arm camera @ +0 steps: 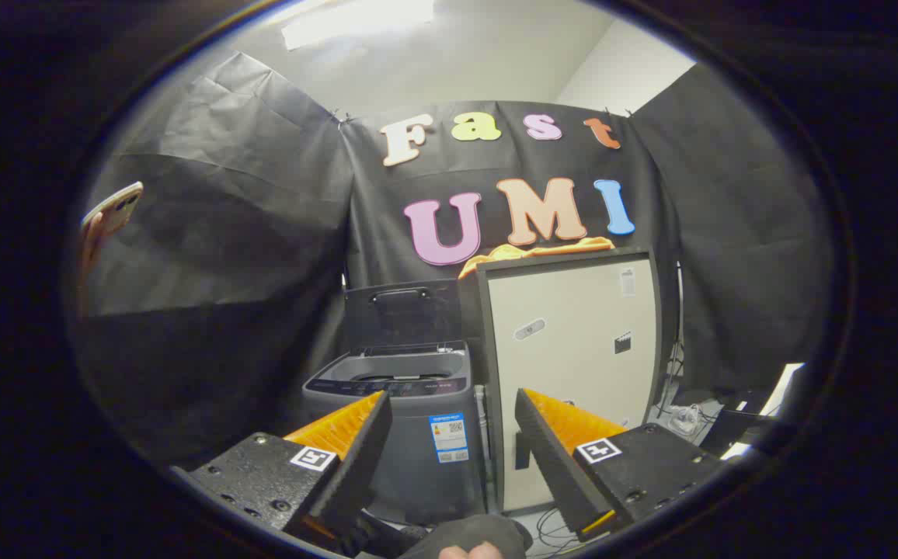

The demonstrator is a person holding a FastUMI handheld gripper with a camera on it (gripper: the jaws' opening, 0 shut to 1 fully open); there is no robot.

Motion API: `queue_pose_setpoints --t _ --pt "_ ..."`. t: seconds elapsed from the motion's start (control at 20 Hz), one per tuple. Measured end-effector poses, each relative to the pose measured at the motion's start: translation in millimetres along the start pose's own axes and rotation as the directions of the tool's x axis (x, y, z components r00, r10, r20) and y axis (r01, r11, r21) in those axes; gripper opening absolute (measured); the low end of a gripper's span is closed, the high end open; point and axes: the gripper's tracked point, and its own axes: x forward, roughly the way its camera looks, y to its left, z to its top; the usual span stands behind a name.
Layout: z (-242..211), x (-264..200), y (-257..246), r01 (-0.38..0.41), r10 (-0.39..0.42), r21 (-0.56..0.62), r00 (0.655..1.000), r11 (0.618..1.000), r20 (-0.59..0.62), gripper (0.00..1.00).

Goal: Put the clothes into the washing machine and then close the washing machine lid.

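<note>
A grey top-loading washing machine (410, 419) stands ahead of my fingers with its lid (402, 312) raised upright at the back. An orange garment (536, 250) lies on top of the tall white cabinet (573, 349) to the right of the machine. My gripper (453, 407) is open, with nothing between its fingers. The left finger (363, 450) overlaps the machine's front corner and the right finger (554, 458) stands in front of the cabinet's lower part. Both are well short of the machine.
The cabinet stands tight against the machine's right side. Cables (682, 419) and dark boxes lie on the floor to the right. A hand holds a phone (111, 213) far off to the left. A gloved hand (476, 543) shows below my fingers.
</note>
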Motion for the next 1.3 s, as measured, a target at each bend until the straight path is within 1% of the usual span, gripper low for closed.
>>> queue_pose_setpoints --t 0.4,1.3 --pt "-6.0 2.3 1.1 -0.001 0.001 -0.010 1.000 1.000 -0.012 0.97" --pt "-3.4 4.9 6.0 -0.010 0.010 -0.013 1.000 1.000 -0.007 0.97"
